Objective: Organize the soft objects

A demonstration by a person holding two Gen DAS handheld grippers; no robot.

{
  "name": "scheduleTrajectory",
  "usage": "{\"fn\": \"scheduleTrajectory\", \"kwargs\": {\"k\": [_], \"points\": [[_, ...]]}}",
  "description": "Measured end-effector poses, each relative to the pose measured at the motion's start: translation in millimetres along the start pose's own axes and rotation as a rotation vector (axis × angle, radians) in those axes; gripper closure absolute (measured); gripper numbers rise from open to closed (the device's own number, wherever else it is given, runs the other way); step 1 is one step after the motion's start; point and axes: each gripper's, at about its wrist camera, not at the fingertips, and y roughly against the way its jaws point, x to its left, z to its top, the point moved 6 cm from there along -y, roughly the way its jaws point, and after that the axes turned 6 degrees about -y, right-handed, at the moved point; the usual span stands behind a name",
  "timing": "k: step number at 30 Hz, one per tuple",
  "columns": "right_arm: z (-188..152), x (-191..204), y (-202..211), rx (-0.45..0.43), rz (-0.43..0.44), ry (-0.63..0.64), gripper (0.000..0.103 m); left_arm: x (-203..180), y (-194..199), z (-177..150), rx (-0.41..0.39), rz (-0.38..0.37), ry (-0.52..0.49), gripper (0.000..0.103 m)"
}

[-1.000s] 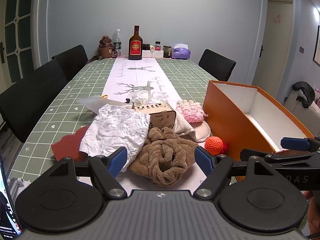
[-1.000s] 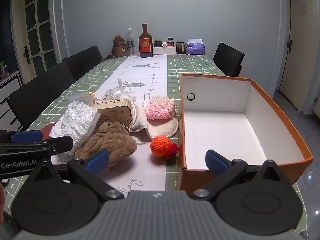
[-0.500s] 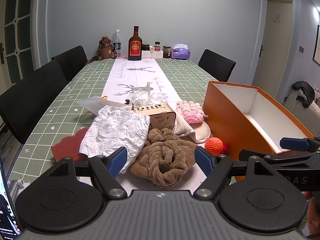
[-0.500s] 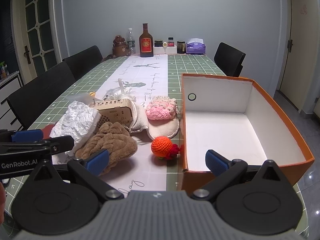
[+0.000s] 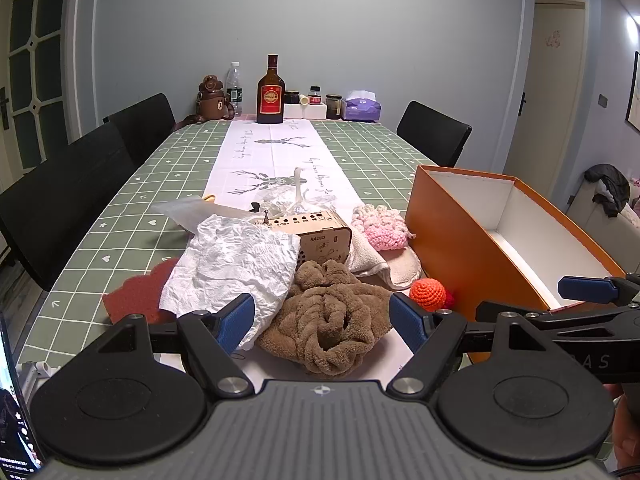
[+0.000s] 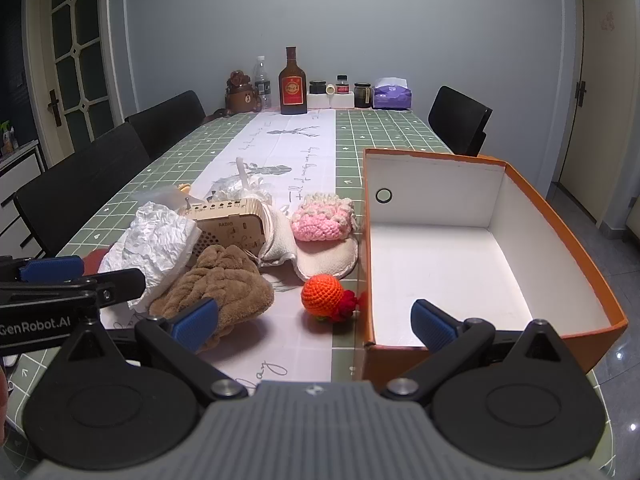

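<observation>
Fingers [image 5: 240, 318] on my left gripper [image 5: 320, 320] are standing wide apart, holding nothing, framing the brown knotted towel [image 5: 326, 320] just ahead of them. My right gripper [image 6: 314, 320] is also spread wide and empty, one blue tip over the brown towel's edge, the other over the near wall of the orange box [image 6: 492, 336]. I'm looking at a crowded pile on the tabletop [image 5: 120, 236]: crumpled white paper [image 5: 232, 264] is leaning against the towel's left side, the wooden radio [image 5: 316, 236] is sitting right behind it, and a cream cloth [image 6: 316, 256] is carrying the pink crochet piece [image 6: 324, 220]. The orange crochet ball [image 6: 322, 294] is lying between towel and box, close to the box wall. The box is standing open, its white floor bare, giving me room on the right. A red felt piece [image 5: 136, 296] is poking out under the paper. Compared with a second ago, almost nothing is changing; both grippers are holding their place.
</observation>
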Motion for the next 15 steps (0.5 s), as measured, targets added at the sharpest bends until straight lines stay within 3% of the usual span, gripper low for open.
{"fn": "scheduleTrajectory", "kwargs": {"k": [13, 15], "points": [[1.6, 0.4, -2.5, 0.002, 0.007, 0.005, 0.003, 5.3, -1.9, -0.5, 0.008, 0.008, 0.001, 0.013], [1.0, 1.0, -2.4, -0.003, 0.014, 0.011, 0.003, 5.1, -3.0, -1.3, 0.009, 0.003, -0.004, 0.017]]}}
